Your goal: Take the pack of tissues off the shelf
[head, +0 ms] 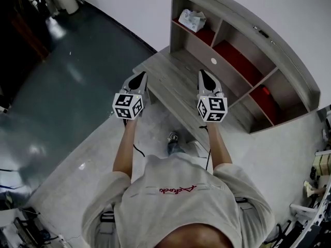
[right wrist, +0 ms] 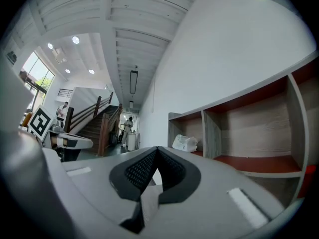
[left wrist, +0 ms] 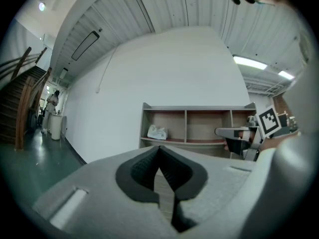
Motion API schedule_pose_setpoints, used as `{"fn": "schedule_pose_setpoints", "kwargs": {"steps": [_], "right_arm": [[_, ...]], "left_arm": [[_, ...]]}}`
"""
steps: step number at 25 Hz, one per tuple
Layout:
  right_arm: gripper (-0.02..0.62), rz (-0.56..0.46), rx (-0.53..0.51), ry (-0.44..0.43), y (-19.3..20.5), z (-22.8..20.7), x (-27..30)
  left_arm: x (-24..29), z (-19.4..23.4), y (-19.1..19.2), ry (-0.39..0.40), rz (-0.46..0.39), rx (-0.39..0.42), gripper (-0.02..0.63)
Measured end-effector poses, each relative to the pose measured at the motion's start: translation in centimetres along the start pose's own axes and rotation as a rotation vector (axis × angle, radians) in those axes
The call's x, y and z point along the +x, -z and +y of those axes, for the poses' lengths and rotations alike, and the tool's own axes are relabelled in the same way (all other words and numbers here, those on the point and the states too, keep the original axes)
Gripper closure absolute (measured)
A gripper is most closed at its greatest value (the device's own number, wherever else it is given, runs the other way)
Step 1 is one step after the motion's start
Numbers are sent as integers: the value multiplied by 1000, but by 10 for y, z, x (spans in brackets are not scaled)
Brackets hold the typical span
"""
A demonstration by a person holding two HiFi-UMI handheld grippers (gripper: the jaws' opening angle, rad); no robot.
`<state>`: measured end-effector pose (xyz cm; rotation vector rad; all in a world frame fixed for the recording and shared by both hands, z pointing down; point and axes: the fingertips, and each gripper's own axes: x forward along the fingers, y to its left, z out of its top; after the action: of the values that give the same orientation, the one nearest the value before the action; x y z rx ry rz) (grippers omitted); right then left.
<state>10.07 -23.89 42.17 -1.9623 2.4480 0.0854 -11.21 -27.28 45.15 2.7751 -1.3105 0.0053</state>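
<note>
The white pack of tissues (head: 192, 19) lies in the leftmost compartment of the grey shelf (head: 243, 40) with red floors, and shows small in the left gripper view (left wrist: 157, 132) and the right gripper view (right wrist: 185, 143). My left gripper (head: 140, 77) is held out over the low wooden platform (head: 173, 81), well short of the shelf, jaws shut with nothing between them. My right gripper (head: 202, 74) is level with it on the right, also shut and empty. Both point toward the shelf.
A dark glossy floor (head: 62, 76) spreads to the left. A person (right wrist: 128, 126) stands far off by a staircase (right wrist: 94, 121). Clutter (head: 320, 164) sits at the right edge. The other shelf compartments (head: 238, 58) look bare.
</note>
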Motion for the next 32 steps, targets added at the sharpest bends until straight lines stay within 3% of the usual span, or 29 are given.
{"fn": "schedule_pose_setpoints", "kwargs": {"steps": [10, 22, 32], "right_arm": [[588, -18, 25, 8, -9, -54, 74], [588, 24, 54, -28, 18, -90, 149], [588, 83, 67, -59, 53, -102, 181]], "left_arm": [[93, 21, -12, 10, 23, 8, 604], [191, 39, -5, 24, 64, -2, 604], [239, 52, 10, 24, 95, -4, 604]]}}
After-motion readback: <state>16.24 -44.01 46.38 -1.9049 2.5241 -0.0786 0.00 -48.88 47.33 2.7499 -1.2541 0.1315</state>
